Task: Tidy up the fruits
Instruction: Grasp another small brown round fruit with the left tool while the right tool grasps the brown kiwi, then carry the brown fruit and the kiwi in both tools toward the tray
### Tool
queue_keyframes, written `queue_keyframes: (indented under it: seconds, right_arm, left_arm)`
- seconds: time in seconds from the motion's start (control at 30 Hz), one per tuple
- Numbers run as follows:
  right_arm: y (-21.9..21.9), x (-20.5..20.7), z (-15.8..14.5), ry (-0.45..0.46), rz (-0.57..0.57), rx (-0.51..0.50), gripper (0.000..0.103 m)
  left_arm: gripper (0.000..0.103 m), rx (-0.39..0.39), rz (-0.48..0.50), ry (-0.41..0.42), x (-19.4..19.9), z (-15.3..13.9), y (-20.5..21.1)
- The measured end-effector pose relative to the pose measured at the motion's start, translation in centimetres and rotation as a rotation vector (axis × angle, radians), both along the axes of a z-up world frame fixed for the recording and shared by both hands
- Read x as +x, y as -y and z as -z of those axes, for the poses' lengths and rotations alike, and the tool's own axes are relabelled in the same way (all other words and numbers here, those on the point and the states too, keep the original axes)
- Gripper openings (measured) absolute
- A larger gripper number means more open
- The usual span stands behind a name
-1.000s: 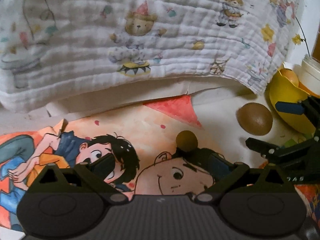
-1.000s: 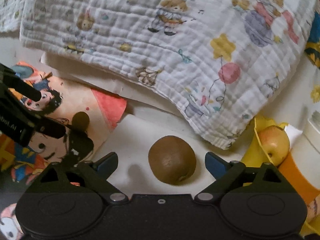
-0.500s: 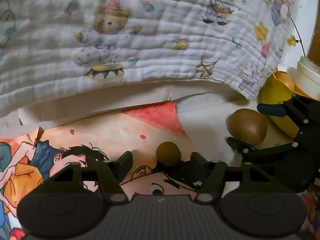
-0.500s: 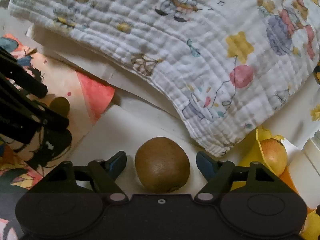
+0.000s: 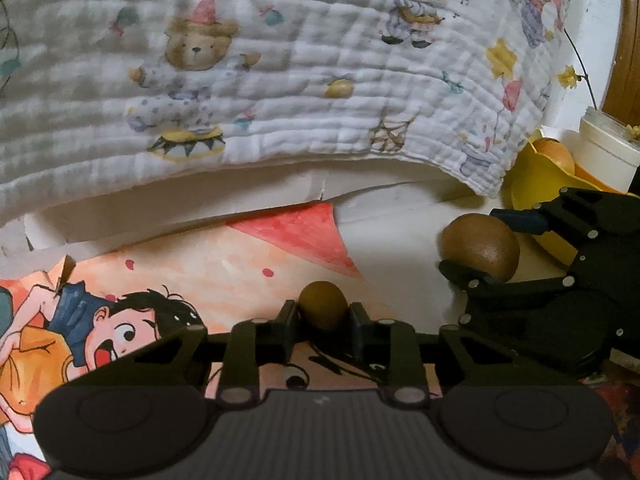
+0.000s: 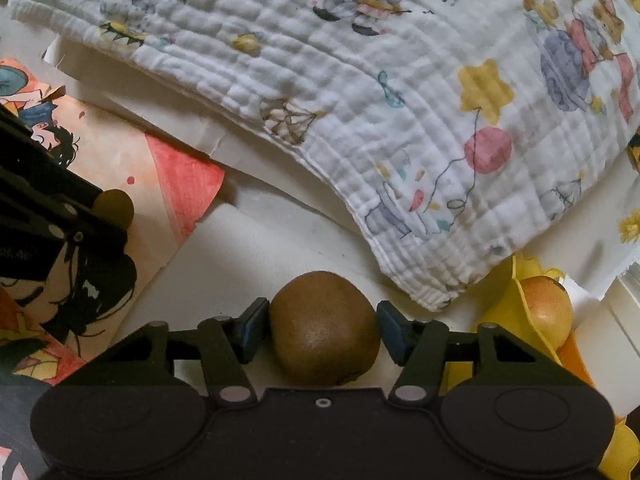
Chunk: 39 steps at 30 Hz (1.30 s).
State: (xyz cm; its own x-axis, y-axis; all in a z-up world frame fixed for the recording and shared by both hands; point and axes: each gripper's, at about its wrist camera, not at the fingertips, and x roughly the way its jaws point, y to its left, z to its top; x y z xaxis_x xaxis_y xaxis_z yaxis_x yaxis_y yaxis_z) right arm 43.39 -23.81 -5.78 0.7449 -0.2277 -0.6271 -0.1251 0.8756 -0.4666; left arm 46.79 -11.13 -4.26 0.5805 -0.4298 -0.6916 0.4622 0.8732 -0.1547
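A small round brown fruit (image 5: 323, 310) rests on a cartoon poster (image 5: 192, 268), and my left gripper (image 5: 323, 322) is shut on it, one pad on each side. A brown kiwi (image 6: 324, 332) lies on white paper (image 6: 248, 248). My right gripper (image 6: 324, 330) has its jaws closing on the kiwi, and its blue pads (image 6: 253, 326) meet both sides. In the left wrist view the right gripper (image 5: 484, 243) and the kiwi (image 5: 480, 246) appear at the right. In the right wrist view the left gripper (image 6: 92, 220) and the small fruit (image 6: 118, 205) sit at the left edge.
A white blanket (image 5: 280, 80) with bear prints hangs over the far side (image 6: 400, 80). A yellow bowl (image 6: 504, 316) at the right holds an orange-yellow fruit (image 6: 544, 314). A white tub (image 5: 608, 144) stands behind the bowl (image 5: 528, 184).
Both grippers moved forward and down onto their fruits. The left jaws went from wide open to shut on the small fruit. The right jaws narrowed onto the kiwi.
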Motion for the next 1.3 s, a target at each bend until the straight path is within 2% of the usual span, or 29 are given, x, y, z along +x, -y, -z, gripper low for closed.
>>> queue_keyframes:
  seconds: [0.27, 0.53, 1.0, 1.17, 1.3]
  right_arm:
    - [-0.3, -0.9, -0.2, 0.008, -0.019, -0.006, 0.059]
    - [-0.7, -3.6, -1.0, 0.025, -0.055, 0.009, 0.059]
    - [-0.5, -9.4, -5.6, 0.073, -0.151, 0.063, 0.059]
    - [-0.4, -12.5, -7.0, 0.092, -0.188, 0.086, 0.059]
    - [-0.2, -15.1, -7.7, 0.097, -0.222, 0.095, 0.059]
  left_arm:
    - [0.029, -0.036, 0.015, -0.034, -0.5, -0.3, 0.0]
    - [0.029, -0.045, 0.011, -0.048, -1.2, -1.0, -0.5]
    - [0.029, -0.06, 0.011, -0.058, -3.8, -3.3, -0.9]
    - [0.029, -0.051, 0.027, -0.059, -5.5, -4.2, -1.0]
    - [0.029, -0.079, 0.052, -0.072, -6.8, -4.9, -1.4]
